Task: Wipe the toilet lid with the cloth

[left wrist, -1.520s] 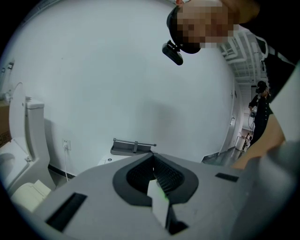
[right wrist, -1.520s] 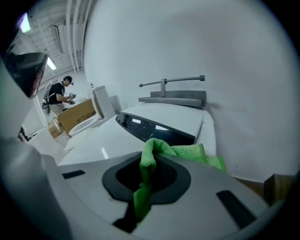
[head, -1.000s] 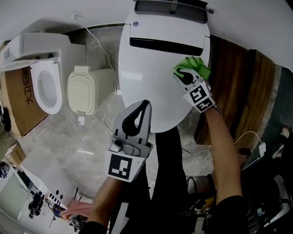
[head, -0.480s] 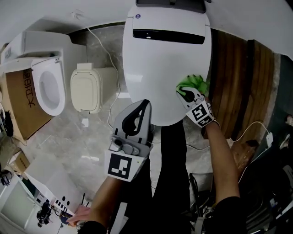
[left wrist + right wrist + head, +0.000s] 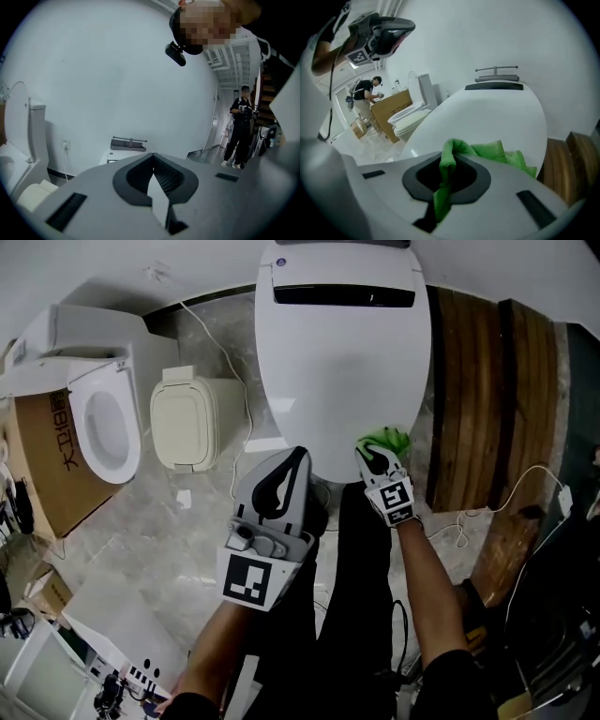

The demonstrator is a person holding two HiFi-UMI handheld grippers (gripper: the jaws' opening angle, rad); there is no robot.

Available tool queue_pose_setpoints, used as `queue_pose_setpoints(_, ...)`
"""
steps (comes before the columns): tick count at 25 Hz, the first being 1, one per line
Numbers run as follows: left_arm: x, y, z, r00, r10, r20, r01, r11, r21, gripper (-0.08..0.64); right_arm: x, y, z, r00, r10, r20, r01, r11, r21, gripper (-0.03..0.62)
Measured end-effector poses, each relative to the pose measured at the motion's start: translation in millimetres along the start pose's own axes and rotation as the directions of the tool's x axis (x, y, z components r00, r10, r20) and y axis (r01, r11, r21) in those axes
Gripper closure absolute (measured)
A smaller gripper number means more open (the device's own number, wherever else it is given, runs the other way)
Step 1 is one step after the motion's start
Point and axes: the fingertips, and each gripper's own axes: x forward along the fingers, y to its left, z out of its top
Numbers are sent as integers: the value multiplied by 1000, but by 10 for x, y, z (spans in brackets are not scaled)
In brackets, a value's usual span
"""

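The white toilet lid is closed and fills the upper middle of the head view; it also spreads ahead in the right gripper view. My right gripper is shut on a green cloth, pressed on the lid's front right edge. In the right gripper view the green cloth is pinched between the jaws and bunched on the lid. My left gripper is held off the lid, near its front edge, shut with nothing in it. The left gripper view shows its jaws closed together.
A second toilet with raised seat and a cardboard box stand at the left. A beige bin sits beside the toilet, with a white cable on the floor. Wooden planks lie to the right. A person stands far off.
My right gripper has dragged the green cloth down the lid's right side, from near the hinge end to the front edge. The left gripper has stayed put.
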Motion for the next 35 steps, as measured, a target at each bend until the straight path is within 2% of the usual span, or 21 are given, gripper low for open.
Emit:
queue_pose_setpoints(6, -222, 31, -17, 1000, -23, 0, 23, 1000, 15, 551, 24, 270, -114, 995, -93, 34, 85, 978, 190, 560)
queue_pose_setpoints(11, -362, 56, 23, 1000, -21, 10, 21, 1000, 14, 551, 62, 363, -126, 994, -109, 29, 96, 951, 294, 560)
queue_pose_setpoints(14, -444, 43, 40, 1000, -23, 7, 23, 1000, 17, 551, 132, 488, -121, 997, -71, 14, 62, 937, 345, 560)
queue_pose_setpoints(16, -495, 25, 57, 1000, -22, 1, 22, 1000, 19, 551, 202, 645, -86, 1000, 9, -3, -7, 923, 385, 560)
queue_pose_setpoints(18, -539, -1, 98, 1000, -23, -3, 24, 999, 23, 551, 227, 763, 52, 997, 66, 29, -72, 896, 438, 560)
queue_pose_setpoints(20, -584, -13, 175, 1000, -21, -6, 21, 999, 24, 551, 184, 812, 324, 992, 74, 101, -114, 873, 474, 561)
queue_pose_setpoints(23, -674, -36, 364, 1000, -5, -4, 5, 1000, 14, 551, -23, 875, 860, 980, 56, 189, -140, 875, 463, 560)
queue_pose_setpoints(29, -742, -269, 1122, 998, -5, 61, 5, 1000, 1, 551, -818, 768, 2142, 950, -15, 312, -106, 925, 365, 561)
queue_pose_setpoints(33, -805, -415, 1795, 994, 18, 111, -17, 1000, -12, 551, -1541, 702, 3067, 928, -47, 370, -43, 972, 230, 561)
queue_pose_setpoints(35, -879, -529, 2130, 987, 14, 160, -11, 1000, -18, 551, -1942, 703, 3514, 912, -63, 406, -9, 985, 173, 561)
